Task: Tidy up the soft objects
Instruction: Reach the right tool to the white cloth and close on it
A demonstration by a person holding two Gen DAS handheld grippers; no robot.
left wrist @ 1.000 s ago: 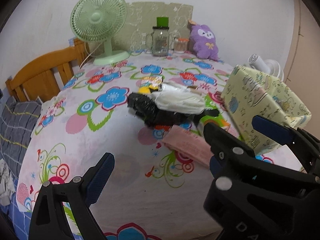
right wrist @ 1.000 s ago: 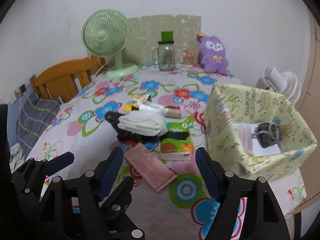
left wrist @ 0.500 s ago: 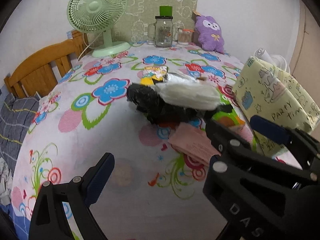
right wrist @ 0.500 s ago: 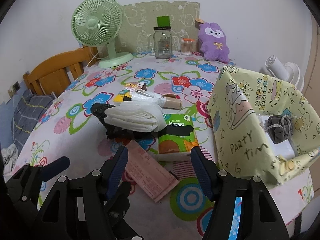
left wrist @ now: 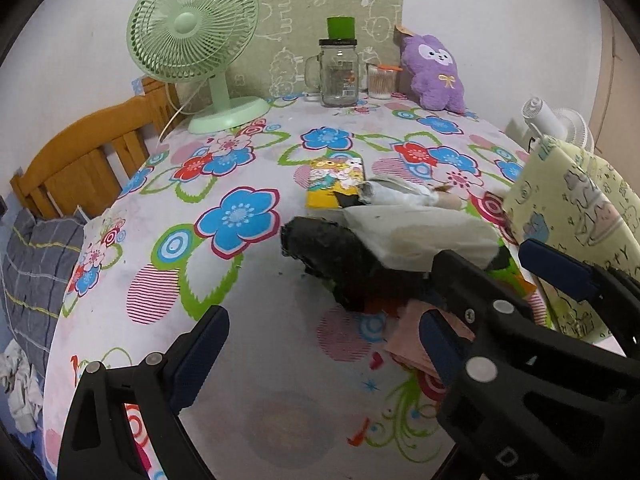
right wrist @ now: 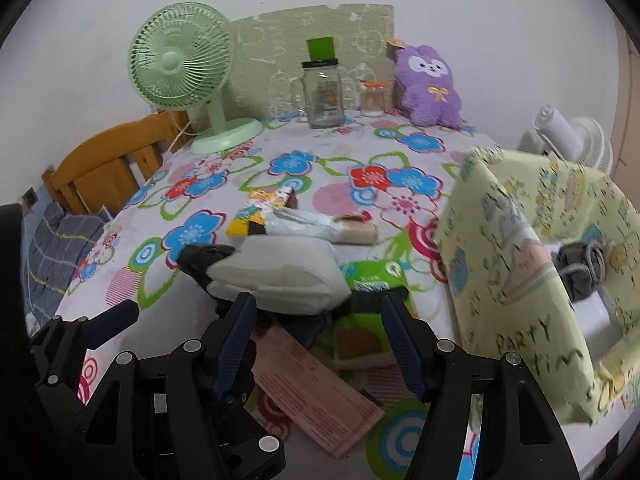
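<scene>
The right tongs [right wrist: 316,340] hung spread wide, gripping nothing, just before the white folded cloth [right wrist: 280,276]. That cloth lay atop a black bundle [left wrist: 324,252] near the middle of the flowered surface [left wrist: 248,272], left of the yellow party box [right wrist: 516,280]. The left tongs [left wrist: 320,344] were likewise released, left of the bundle. Something grey, perhaps a sock, sat inside the box.

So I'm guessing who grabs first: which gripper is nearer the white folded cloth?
Right. The right gripper is open directly before the white folded cloth; the left gripper, also open, sits back and left.
</scene>
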